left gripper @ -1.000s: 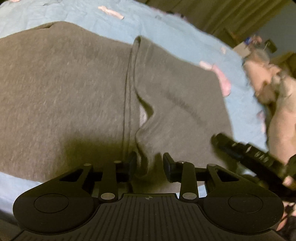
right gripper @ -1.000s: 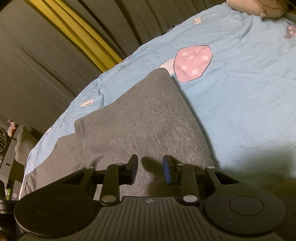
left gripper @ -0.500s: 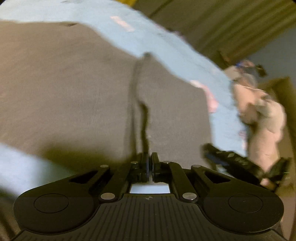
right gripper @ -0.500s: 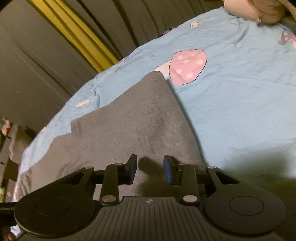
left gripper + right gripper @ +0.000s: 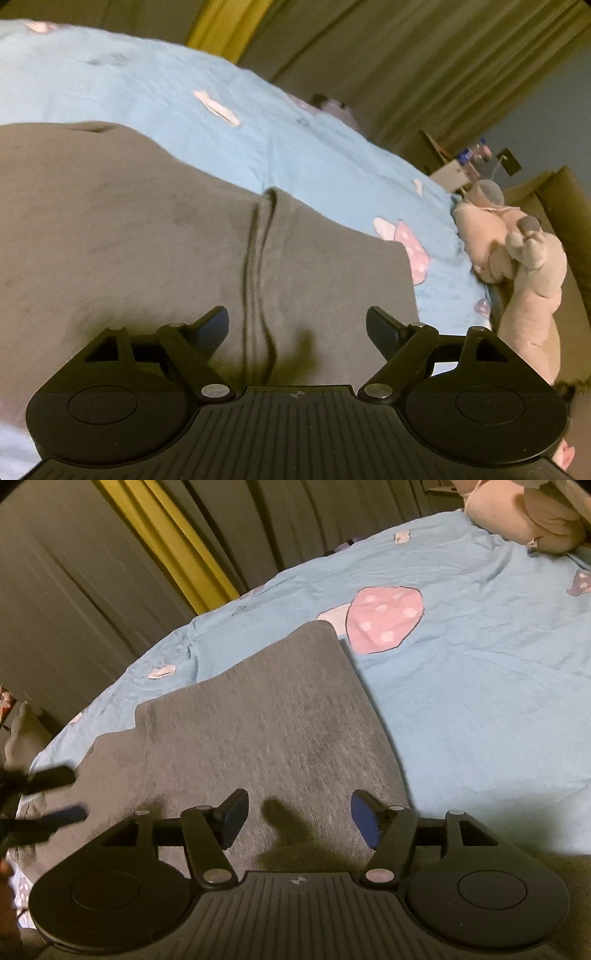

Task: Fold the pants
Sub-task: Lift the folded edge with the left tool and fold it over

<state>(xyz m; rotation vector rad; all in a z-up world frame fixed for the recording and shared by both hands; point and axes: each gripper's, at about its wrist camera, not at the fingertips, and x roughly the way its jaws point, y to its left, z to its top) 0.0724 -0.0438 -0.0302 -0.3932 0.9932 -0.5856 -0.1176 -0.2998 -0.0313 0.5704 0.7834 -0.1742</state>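
The grey pants lie flat on the blue sheet, directly ahead of both grippers. The left gripper has its fingers spread, astride a raised seam ridge. The right gripper is also spread, near the pants' right edge. The fabric is a soft knit.
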